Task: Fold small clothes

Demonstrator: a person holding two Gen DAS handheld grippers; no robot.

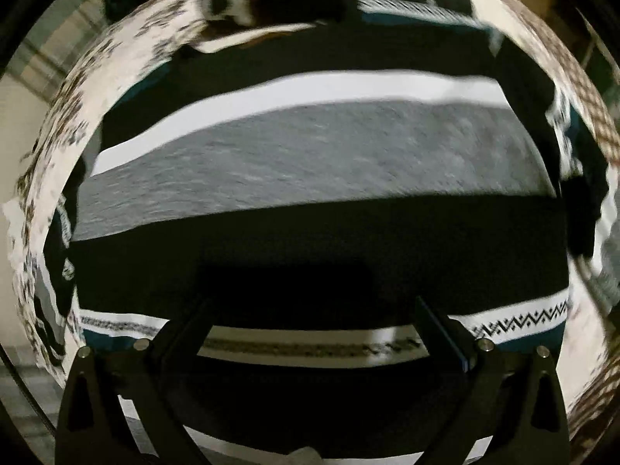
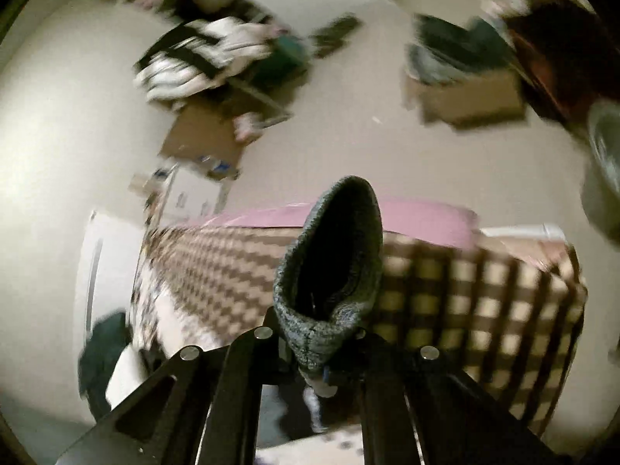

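A striped garment (image 1: 310,162) with black, white and grey bands and a zigzag trim lies flat across the left wrist view. My left gripper (image 1: 310,310) is open just above its black band, fingers wide apart and holding nothing. In the right wrist view my right gripper (image 2: 321,341) is shut on the grey knit cuff (image 2: 329,271) of a garment, which stands up out of the jaws, raised above the bed. The view is blurred by motion.
A checked brown and cream bedspread (image 2: 465,290) covers the bed, with a pink sheet (image 2: 426,217) at its far edge. Cardboard boxes (image 2: 472,100) and a pile of clothes (image 2: 205,58) sit on the floor beyond. A patterned white cover (image 1: 77,116) surrounds the striped garment.
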